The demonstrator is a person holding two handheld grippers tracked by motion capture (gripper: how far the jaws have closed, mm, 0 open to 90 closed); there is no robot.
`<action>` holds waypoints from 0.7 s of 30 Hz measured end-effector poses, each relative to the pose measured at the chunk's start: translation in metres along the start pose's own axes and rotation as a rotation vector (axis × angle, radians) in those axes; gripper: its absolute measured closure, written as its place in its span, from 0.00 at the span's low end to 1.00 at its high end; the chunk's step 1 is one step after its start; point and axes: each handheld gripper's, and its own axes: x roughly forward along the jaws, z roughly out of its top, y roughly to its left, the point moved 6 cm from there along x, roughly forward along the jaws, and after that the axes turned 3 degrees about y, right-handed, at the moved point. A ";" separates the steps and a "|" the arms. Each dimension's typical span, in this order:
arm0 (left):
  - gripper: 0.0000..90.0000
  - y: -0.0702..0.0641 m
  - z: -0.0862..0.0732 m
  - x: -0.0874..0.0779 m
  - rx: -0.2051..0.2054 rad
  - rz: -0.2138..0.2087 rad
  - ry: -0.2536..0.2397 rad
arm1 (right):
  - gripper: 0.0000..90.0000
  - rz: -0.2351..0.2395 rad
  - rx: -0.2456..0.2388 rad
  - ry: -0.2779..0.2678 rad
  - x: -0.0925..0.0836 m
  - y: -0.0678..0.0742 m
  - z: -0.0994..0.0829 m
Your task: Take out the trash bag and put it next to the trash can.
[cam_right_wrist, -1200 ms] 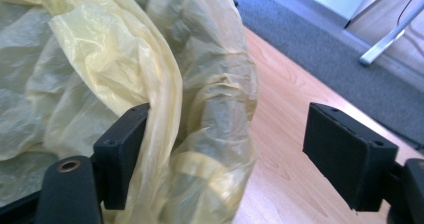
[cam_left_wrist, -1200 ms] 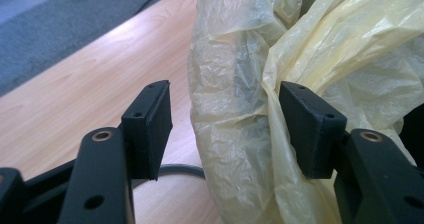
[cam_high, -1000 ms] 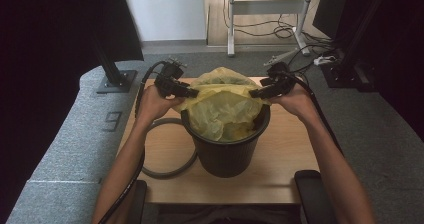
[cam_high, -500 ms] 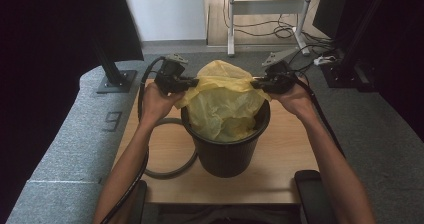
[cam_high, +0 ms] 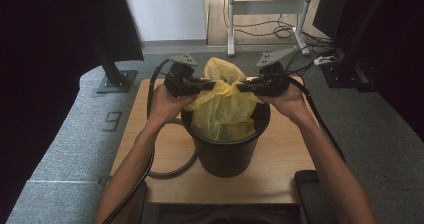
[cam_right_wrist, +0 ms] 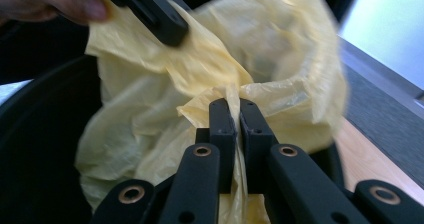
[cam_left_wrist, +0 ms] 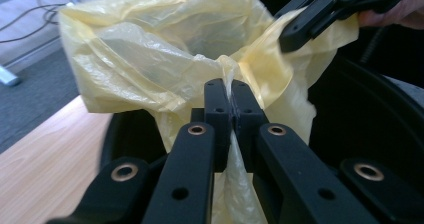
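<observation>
A yellow plastic bag (cam_high: 225, 109) sits in a round black bin (cam_high: 227, 151) on the wooden table (cam_high: 280, 179). My left gripper (cam_high: 212, 85) is shut on the bag's left edge above the rim. From the other side, my right gripper (cam_high: 240, 88) is shut on the right edge. In the left gripper view the jaws (cam_left_wrist: 232, 91) pinch a fold of the bag (cam_left_wrist: 165, 49), and the other gripper (cam_left_wrist: 300, 29) bites the film at the upper right. In the right gripper view the jaws (cam_right_wrist: 235, 109) clamp the film (cam_right_wrist: 280, 44), with the other gripper (cam_right_wrist: 160, 14) at the upper left.
A black cable (cam_high: 175, 169) loops on the table left of the bin. A dark stand base (cam_high: 117, 81) sits on the grey floor at the left. A metal desk frame (cam_high: 265, 6) with loose wires stands behind the table.
Both grippers have risen and drawn closer together with the bag's edges in them. The bag now stands bunched higher above the bin's rim.
</observation>
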 end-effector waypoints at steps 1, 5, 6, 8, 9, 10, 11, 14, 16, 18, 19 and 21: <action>0.98 -0.003 0.001 0.002 0.008 -0.015 -0.002 | 0.96 0.011 -0.005 -0.001 0.001 0.003 0.001; 0.97 -0.016 0.003 0.009 0.056 -0.059 0.026 | 0.96 0.054 -0.018 -0.012 0.005 0.013 0.006; 0.95 -0.019 0.002 0.012 0.077 -0.069 0.045 | 0.96 0.054 -0.024 -0.010 0.005 0.015 0.007; 0.89 -0.024 -0.001 0.018 0.111 -0.083 0.081 | 0.96 0.054 -0.040 0.005 0.007 0.018 0.008; 0.85 -0.026 -0.002 0.020 0.121 -0.084 0.090 | 0.96 0.052 -0.051 0.016 0.008 0.020 0.008; 0.81 -0.026 -0.003 0.022 0.127 -0.085 0.095 | 0.96 0.050 -0.061 0.028 0.009 0.020 0.007; 0.77 -0.027 -0.004 0.023 0.133 -0.092 0.098 | 0.96 0.052 -0.063 0.035 0.010 0.021 0.006; 0.69 -0.028 -0.006 0.027 0.151 -0.077 0.114 | 0.96 0.073 -0.064 0.039 0.014 0.023 0.005; 0.68 -0.030 -0.006 0.029 0.164 -0.081 0.122 | 0.96 0.102 -0.067 0.037 0.017 0.028 0.006; 0.73 -0.032 -0.007 0.029 0.188 -0.081 0.139 | 0.96 0.103 -0.077 0.050 0.020 0.030 0.005; 0.75 -0.032 -0.007 0.029 0.196 -0.079 0.142 | 0.96 0.107 -0.076 0.053 0.020 0.030 0.005; 0.80 -0.033 -0.008 0.028 0.205 -0.089 0.143 | 0.95 0.130 -0.061 0.047 0.019 0.029 0.004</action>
